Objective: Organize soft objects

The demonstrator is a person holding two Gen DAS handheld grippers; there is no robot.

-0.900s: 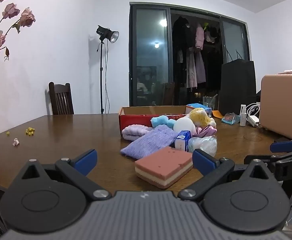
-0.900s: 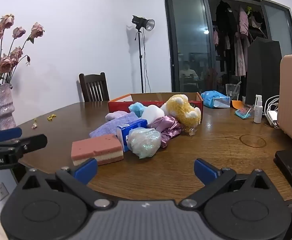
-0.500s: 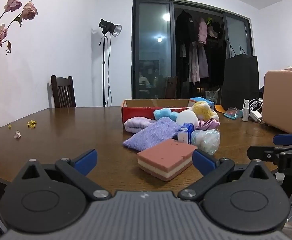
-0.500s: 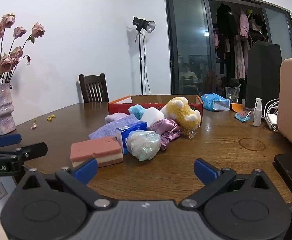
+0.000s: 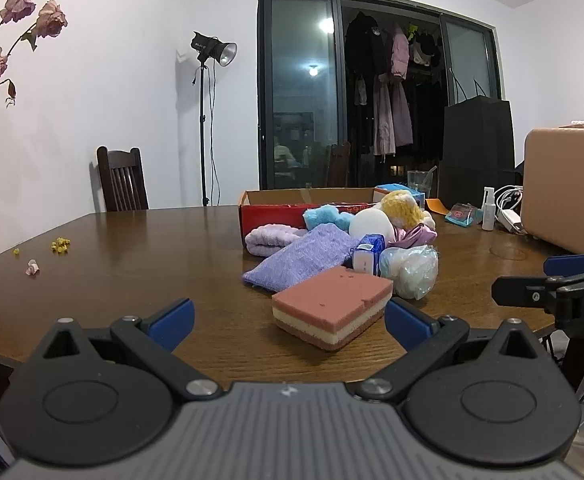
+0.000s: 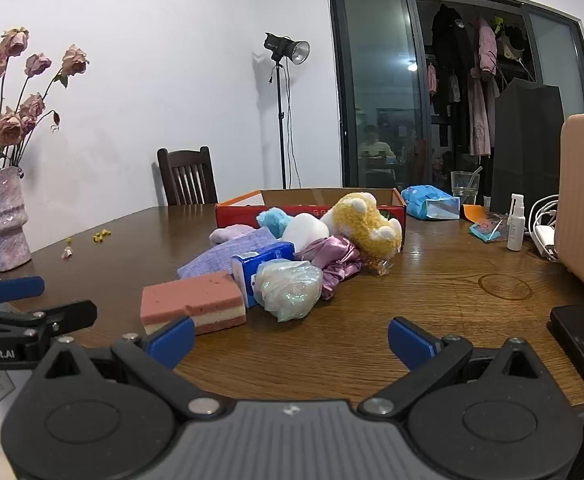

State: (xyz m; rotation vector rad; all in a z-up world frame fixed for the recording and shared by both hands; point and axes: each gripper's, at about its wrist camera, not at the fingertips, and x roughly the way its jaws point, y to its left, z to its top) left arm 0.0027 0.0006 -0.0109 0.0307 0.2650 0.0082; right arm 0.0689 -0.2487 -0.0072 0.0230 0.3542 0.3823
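A heap of soft things lies mid-table in front of a red cardboard box [image 5: 276,212] [image 6: 315,210]. Nearest is a pink layered sponge [image 5: 331,306] [image 6: 192,304]. Behind it lie a purple cloth [image 5: 303,258], a blue tissue pack [image 6: 260,266], a clear crinkled bag [image 6: 290,290], a white ball [image 5: 371,228], a yellow plush [image 6: 365,222], a blue plush [image 5: 323,216] and a purple satin cloth [image 6: 331,254]. My left gripper [image 5: 290,322] is open and empty, just short of the sponge. My right gripper [image 6: 292,338] is open and empty, near the table's front edge.
A vase of dried roses [image 6: 4,224] stands at the left edge, with fallen petals [image 5: 60,246] nearby. A tan case [image 5: 567,188], a spray bottle [image 6: 515,222], cables, a glass [image 6: 463,188] and a blue packet [image 6: 431,202] sit at the right. A dark phone [image 6: 583,340] lies front right. A chair [image 5: 122,180] stands behind.
Both grippers have shifted only slightly; the left view has dropped a little and drawn closer to the sponge. Both stay open and empty. The objects have not moved.
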